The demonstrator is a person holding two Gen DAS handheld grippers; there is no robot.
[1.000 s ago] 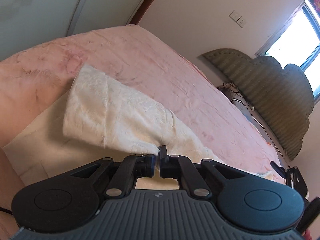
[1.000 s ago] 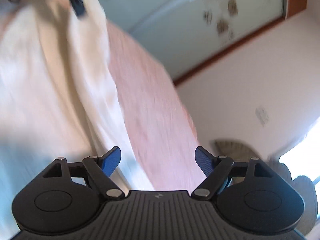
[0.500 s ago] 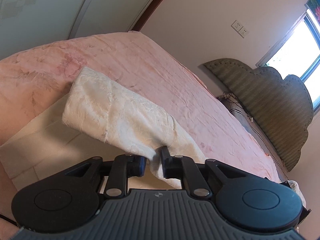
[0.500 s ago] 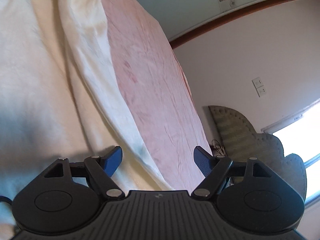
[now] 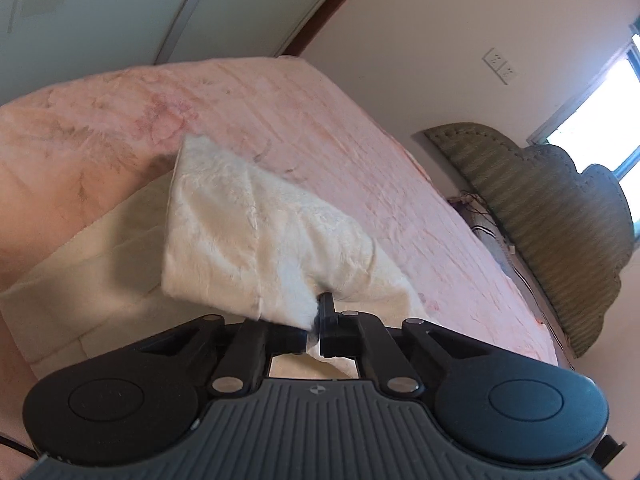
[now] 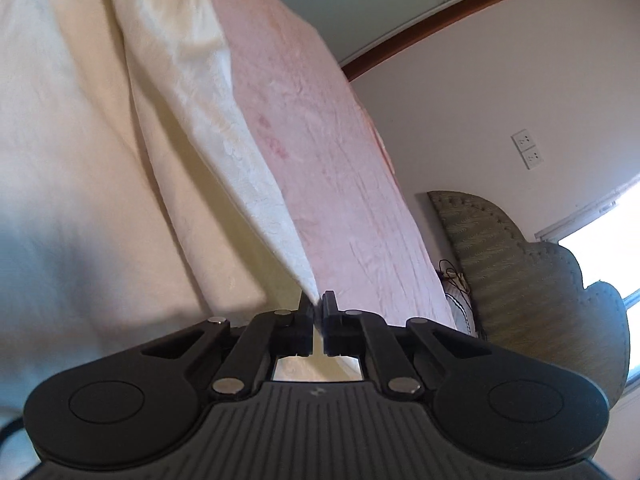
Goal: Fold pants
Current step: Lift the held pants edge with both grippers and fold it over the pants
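Both jaws pinch tight — our left gripper (image 5: 314, 322) and right gripper (image 6: 318, 312) each hold the pants (image 5: 256, 240) above the bed (image 5: 340, 148).

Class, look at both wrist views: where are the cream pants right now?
On the pink bed, left of the headboard; the pants are pinched by the left gripper and right gripper.

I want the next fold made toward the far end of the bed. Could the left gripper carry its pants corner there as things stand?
Probably yes. The left gripper is shut on the pants, and the pink bed beyond shows nothing in the way.
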